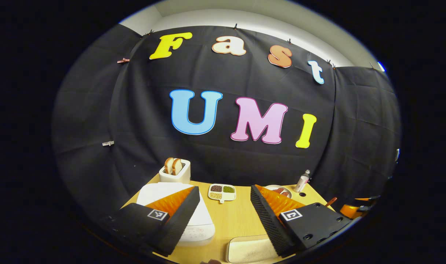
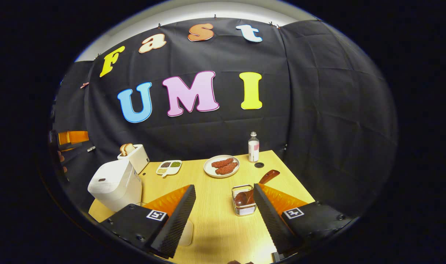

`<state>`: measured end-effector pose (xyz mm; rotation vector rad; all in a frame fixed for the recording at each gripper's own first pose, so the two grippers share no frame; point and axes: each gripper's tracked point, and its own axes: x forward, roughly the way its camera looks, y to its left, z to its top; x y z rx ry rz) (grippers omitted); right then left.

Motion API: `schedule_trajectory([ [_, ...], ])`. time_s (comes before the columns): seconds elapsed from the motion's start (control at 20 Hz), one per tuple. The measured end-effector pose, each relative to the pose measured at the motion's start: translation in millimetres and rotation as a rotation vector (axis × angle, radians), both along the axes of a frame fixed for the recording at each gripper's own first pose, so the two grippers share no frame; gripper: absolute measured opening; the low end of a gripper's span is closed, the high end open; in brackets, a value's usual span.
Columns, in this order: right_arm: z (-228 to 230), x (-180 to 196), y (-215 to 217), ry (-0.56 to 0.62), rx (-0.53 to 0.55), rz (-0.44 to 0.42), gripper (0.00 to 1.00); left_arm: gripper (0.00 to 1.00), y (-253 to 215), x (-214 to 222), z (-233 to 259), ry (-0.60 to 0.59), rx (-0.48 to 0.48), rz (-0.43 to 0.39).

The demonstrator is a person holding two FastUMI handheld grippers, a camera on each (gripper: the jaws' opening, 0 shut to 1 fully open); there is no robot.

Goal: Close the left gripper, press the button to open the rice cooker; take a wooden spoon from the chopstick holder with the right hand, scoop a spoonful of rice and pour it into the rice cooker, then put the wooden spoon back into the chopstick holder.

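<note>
Jaws spread on both grippers: the left gripper [image 1: 224,216] hovers above the closed rice cooker [image 1: 178,211], lid button within reach, while the right gripper [image 2: 223,216] faces the chopstick holder [image 2: 243,205], where the wooden spoon [image 2: 254,189] leans handle-out, easy to grasp.

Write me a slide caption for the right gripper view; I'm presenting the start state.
Right gripper open above the table, wooden spoon in its wire holder, rice cooker shut.

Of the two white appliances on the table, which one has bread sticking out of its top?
The toaster at the table's back edge: two bread slices stand in its slots. The rice cooker before it is bigger, with its lid shut.
</note>
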<state>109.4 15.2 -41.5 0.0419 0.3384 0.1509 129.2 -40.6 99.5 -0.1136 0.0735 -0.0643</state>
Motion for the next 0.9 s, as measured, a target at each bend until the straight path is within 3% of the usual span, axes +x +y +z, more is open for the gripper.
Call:
schedule_trajectory([
  [0.2,29.7,7.3,18.6,-0.076,0.010,0.012,0.99,0.95,-24.6,-16.3,2.3,-0.056,0.030,-0.066],
  [0.4,61.7,9.0,26.2,-0.151,0.008,0.002,0.98,0.96,-43.6,-28.9,-18.0,-0.017,0.016,-0.117],
  [0.9,71.1,-11.3,28.3,-0.173,-0.015,-0.032,0.98,0.95,-13.6,-47.1,-17.3,-0.050,0.067,-0.079],
])
